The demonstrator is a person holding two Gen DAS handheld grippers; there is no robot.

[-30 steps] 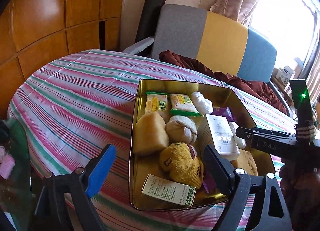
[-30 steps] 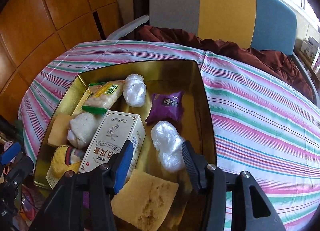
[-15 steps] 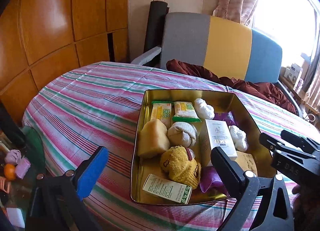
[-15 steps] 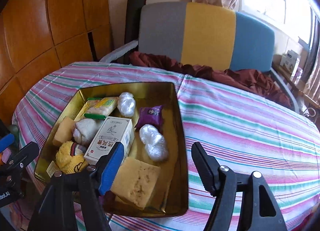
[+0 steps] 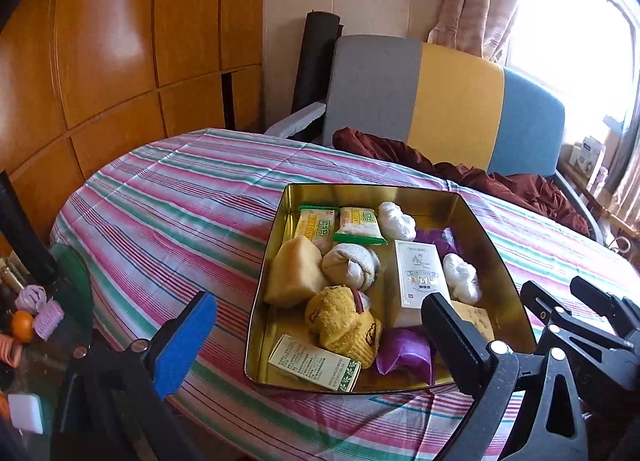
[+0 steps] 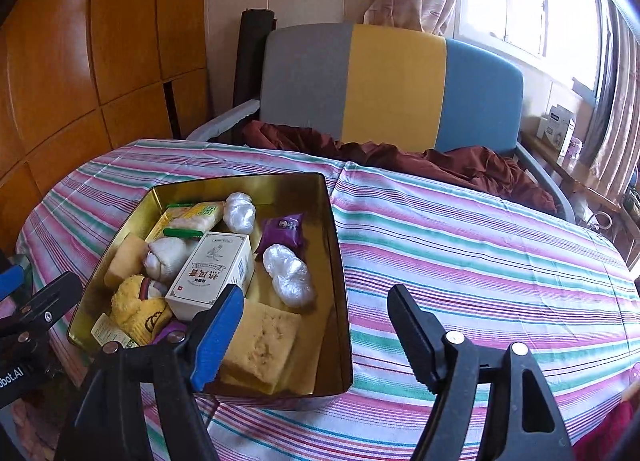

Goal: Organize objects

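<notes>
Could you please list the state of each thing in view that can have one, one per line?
Left hand-held gripper: open, empty, short of the tin.
Right hand-held gripper: jaws just opened, nothing between them.
Gold tin: lidless, filled with items, on the striped tablecloth.
White box: closed, lying flat in the tin.
Purple packet: sealed.
Yellow sponge: loose in the tin's near corner.

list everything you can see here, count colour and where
tin: 1, gold, on the striped tablecloth
white box: 1, mid tin
sponges: 2, yellow, near and left in tin
plastic-wrapped bundles: 2, white, right side of tin
purple packet: 1, far right in tin
green-white snack packs: 2, far end
socks: yellow and white, left of box
chair: 1, grey-yellow-blue, behind table
left gripper: jaws open, empty
right gripper: jaws just opening, empty
</notes>
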